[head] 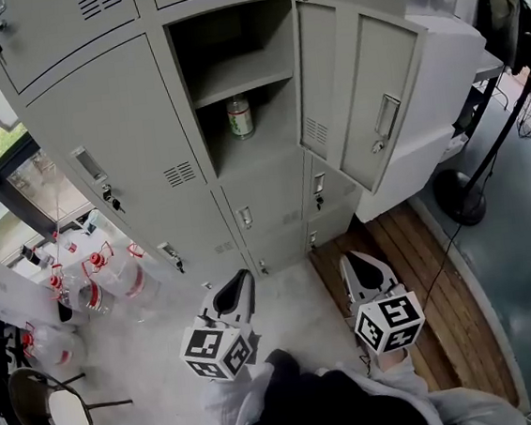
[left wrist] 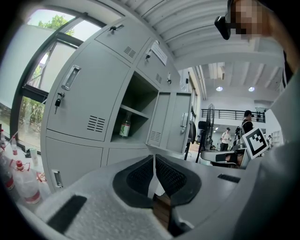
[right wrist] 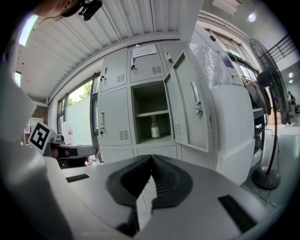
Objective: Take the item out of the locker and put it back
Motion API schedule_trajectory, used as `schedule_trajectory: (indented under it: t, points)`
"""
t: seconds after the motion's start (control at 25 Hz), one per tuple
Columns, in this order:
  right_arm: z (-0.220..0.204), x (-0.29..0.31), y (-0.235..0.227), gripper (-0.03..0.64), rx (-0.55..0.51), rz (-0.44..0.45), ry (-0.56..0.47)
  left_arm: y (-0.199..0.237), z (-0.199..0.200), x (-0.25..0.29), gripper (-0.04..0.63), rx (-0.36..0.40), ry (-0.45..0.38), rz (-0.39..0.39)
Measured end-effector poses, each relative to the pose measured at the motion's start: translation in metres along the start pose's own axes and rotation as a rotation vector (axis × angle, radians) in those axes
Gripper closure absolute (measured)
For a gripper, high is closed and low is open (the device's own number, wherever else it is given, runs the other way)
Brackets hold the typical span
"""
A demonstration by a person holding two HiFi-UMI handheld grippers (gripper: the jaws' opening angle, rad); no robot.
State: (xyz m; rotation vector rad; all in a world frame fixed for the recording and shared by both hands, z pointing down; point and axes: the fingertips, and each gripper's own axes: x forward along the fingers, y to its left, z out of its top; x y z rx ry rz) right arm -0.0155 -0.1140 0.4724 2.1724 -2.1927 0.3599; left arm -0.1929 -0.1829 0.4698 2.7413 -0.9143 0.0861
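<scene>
Bottle (head: 240, 118) stands upright in the open locker (head: 274, 112) in the head view, its door (head: 367, 102) swung wide for reach, while the left gripper view shows the left tongs (left wrist: 153, 158) together and empty, and the right gripper view shows the right tongs (right wrist: 151, 159) likewise.

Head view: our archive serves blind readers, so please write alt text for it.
An open grey locker holds one upright bottle under its inner shelf, the door swung out to the right. Below, the person's left gripper and right gripper hang short of it, both shut and empty.
</scene>
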Motion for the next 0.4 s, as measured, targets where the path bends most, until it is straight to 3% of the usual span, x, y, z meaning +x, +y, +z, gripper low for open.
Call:
schedule_trajectory:
  t: [0.4]
  points:
    - [0.0010, 0.0088, 0.0025, 0.618, -0.001, 0.005, 0.004, 0.0031, -0.0001, 0.0069, 0.580, -0.005, 0.010, -0.013]
